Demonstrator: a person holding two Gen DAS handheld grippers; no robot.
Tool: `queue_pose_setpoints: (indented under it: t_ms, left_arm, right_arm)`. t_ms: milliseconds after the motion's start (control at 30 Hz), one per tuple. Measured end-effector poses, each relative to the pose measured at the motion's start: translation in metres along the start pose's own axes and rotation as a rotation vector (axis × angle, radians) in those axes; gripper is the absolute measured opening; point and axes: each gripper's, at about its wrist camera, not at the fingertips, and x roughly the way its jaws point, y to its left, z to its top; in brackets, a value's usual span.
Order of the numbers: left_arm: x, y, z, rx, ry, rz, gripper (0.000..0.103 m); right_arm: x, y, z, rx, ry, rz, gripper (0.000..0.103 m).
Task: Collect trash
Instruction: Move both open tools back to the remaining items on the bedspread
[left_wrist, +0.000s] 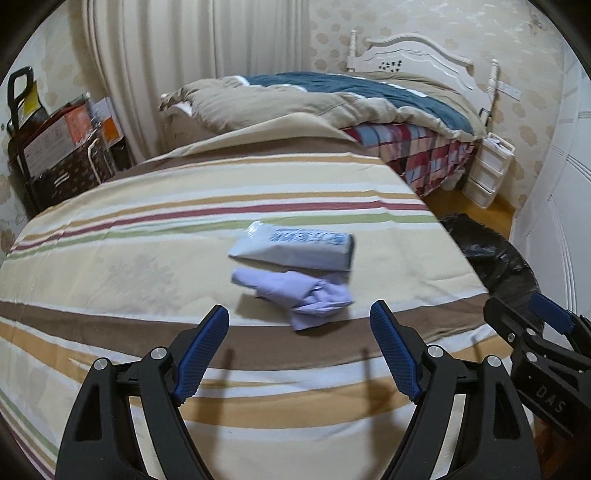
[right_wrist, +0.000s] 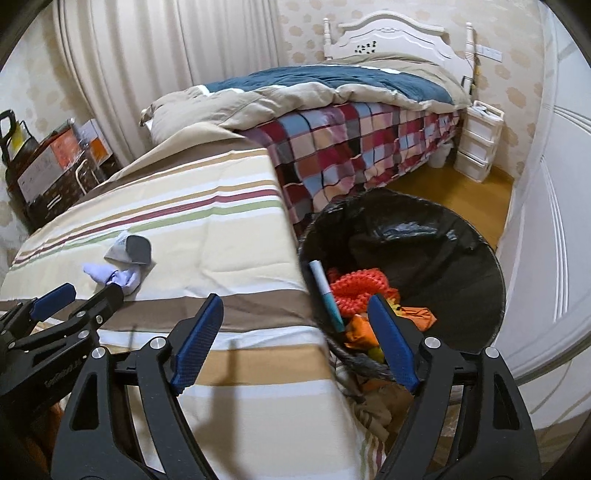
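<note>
Striped bedspread below me carries a grey packet touching lilac paper; my left claw gapes wide and empty; my right claw likewise, beside the black-lined bin.

My left wrist camera looks forward and downward along its gripper, close over the striped bedcover, facing the white headboard at the far wall. My right wrist camera sits just beside it to the right, angled the same way, close above the edge of the bedcover and the black-lined trash bin on the floor. Both views share the bedcover, the lavender crumpled paper, the grey packet, the headboard and the curtain; each catches the other gripper at its edge.
</note>
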Motion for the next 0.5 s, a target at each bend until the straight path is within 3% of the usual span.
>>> queue_pose_setpoints:
  t_ms: [433,500]
  left_arm:
    - [0.018,0.004,0.009,0.023,0.057,-0.025,0.079]
    - [0.020,0.008,0.008,0.013,0.065,-0.041,0.068]
  right_arm:
    - [0.008,0.008,-0.002,-0.032,0.038,-0.027,0.079]
    - [0.008,0.008,-0.002,-0.033,0.038,-0.026,0.079]
